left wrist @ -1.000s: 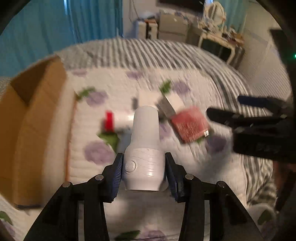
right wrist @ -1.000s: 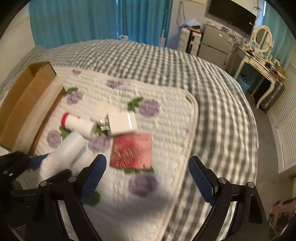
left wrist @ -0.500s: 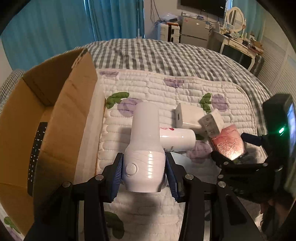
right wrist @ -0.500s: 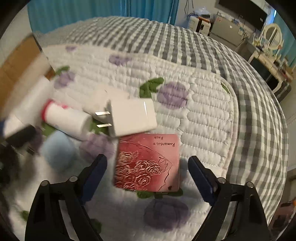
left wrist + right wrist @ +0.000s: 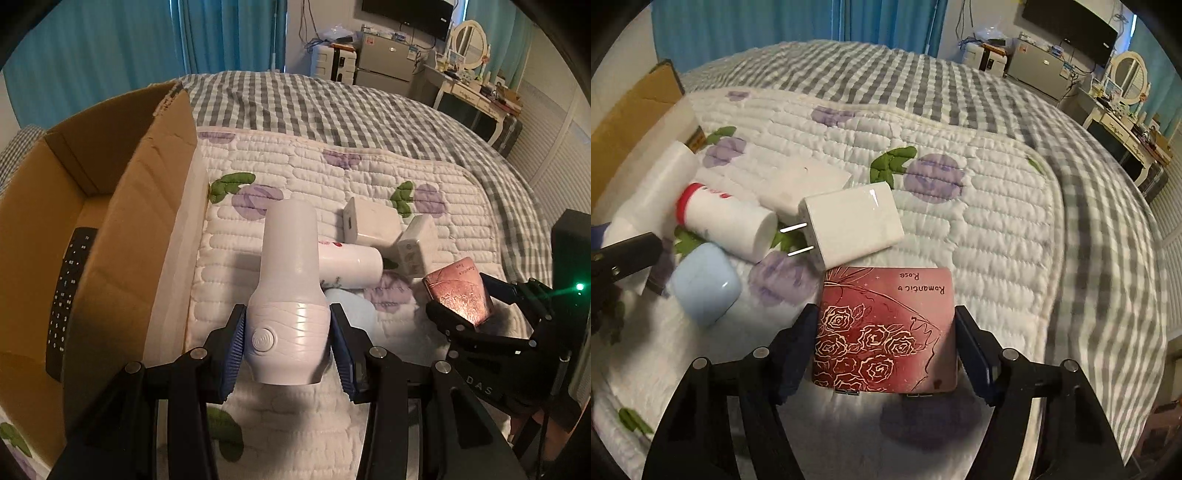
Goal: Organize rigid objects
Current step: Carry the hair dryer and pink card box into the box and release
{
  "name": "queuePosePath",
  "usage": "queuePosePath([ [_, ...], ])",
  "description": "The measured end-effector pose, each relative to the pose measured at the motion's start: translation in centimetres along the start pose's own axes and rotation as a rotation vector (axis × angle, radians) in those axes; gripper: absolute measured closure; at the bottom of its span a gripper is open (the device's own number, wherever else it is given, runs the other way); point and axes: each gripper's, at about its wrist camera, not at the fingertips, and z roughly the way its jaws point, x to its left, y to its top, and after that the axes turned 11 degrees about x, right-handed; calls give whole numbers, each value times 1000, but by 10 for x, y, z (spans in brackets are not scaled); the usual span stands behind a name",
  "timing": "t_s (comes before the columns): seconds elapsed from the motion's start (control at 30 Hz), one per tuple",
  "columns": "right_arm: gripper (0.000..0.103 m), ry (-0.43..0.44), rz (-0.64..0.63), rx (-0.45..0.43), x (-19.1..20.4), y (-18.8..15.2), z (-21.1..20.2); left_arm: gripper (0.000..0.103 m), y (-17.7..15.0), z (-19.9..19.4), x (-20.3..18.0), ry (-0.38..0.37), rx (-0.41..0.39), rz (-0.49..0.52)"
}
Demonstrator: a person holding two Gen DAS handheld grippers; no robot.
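Note:
My left gripper is shut on a white handheld device and holds it above the quilt, just right of the open cardboard box. My right gripper has its jaws around a red rose-printed case lying on the quilt; both pads sit at its sides. The case also shows in the left wrist view. On the quilt lie a white bottle with a red cap, a white plug charger, a flat white box and a pale blue case.
A black remote lies inside the cardboard box. The floral quilt lies on a grey checked bedspread. A dresser with a mirror and cabinets stand beyond the bed.
My left gripper carried the white device left, beside the box. My right gripper moved down and forward over the red case, and its jaws closed in around it.

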Motion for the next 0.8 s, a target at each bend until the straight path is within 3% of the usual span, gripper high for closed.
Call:
queuePosePath([
  [0.37, 32, -40, -12, -30, 8, -26, -50, 59, -18, -41, 2, -92, -41, 47],
  [0.63, 32, -39, -35, -100, 33, -12, -114, 59, 0, -103, 34, -194, -130, 50],
  [0.8, 32, -30, -92, -194, 61, 19, -172, 59, 21, -148, 73, -141, -214, 67],
])
